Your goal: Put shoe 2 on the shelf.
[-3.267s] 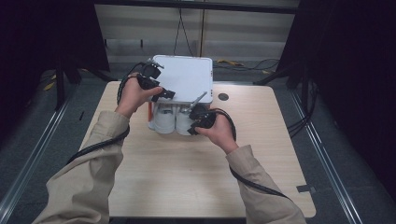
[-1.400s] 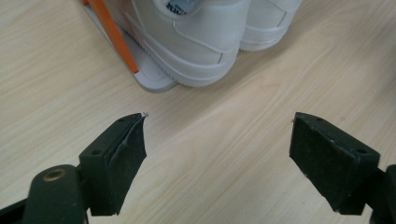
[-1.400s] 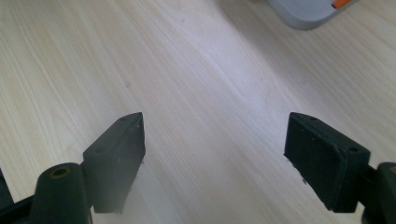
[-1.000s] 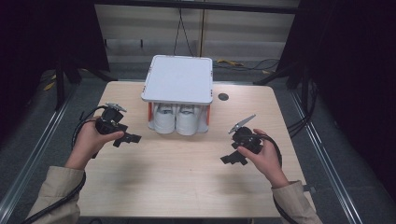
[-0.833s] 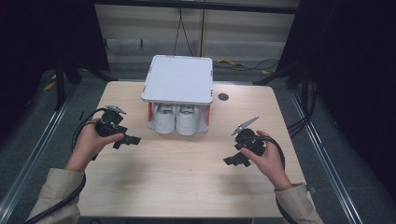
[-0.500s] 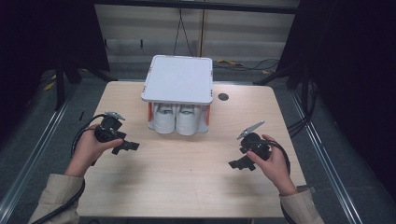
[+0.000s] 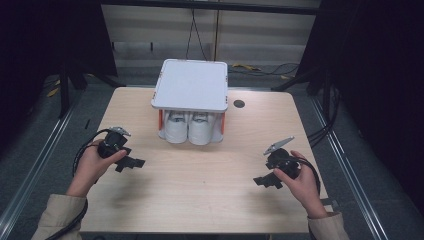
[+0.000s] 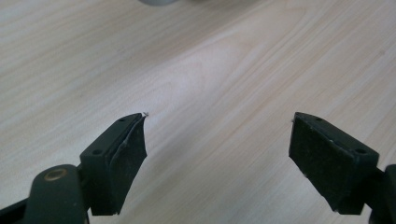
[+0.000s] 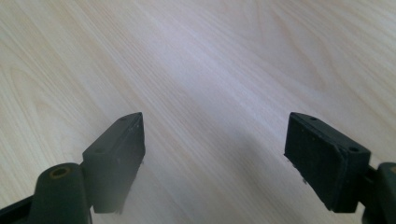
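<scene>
high view: a light wooden table [image 7: 200, 200] carries a small rack [image 7: 190, 85] near its far middle, with a flat white top panel resting on orange-red posts. under that panel sit two white shoes [image 7: 189, 128], side by side and touching, toes toward the person. a small dark round hole [image 7: 239, 104] lies in the tabletop just right of the rack.

the left gripper [image 7: 131, 162] is held in the person's left hand [image 7: 92, 162] over the left part of the table, well apart from the rack, its jaws pointing toward the table's middle. a black cable [image 7: 82, 150] loops from it around the hand. the right gripper [image 7: 264, 181] is in the right hand [image 7: 300, 182] over the right part of the table, also well apart from the rack, with its grey three-cornered plate [image 7: 278, 145] sticking up toward the far right. beige sleeves [image 7: 55, 215] come in at the bottom corners.

left gripper view: the left gripper's [image 8: 217, 140] two black jaws stand wide apart with nothing between them, above bare wood grain; a sliver of something pale grey [image 8: 156, 2] shows at the top edge, too little to tell what it is.

right gripper view: the right gripper's [image 9: 215, 135] jaws are likewise spread wide and hold nothing, with plain tabletop [image 9: 210, 56] beneath them.
</scene>
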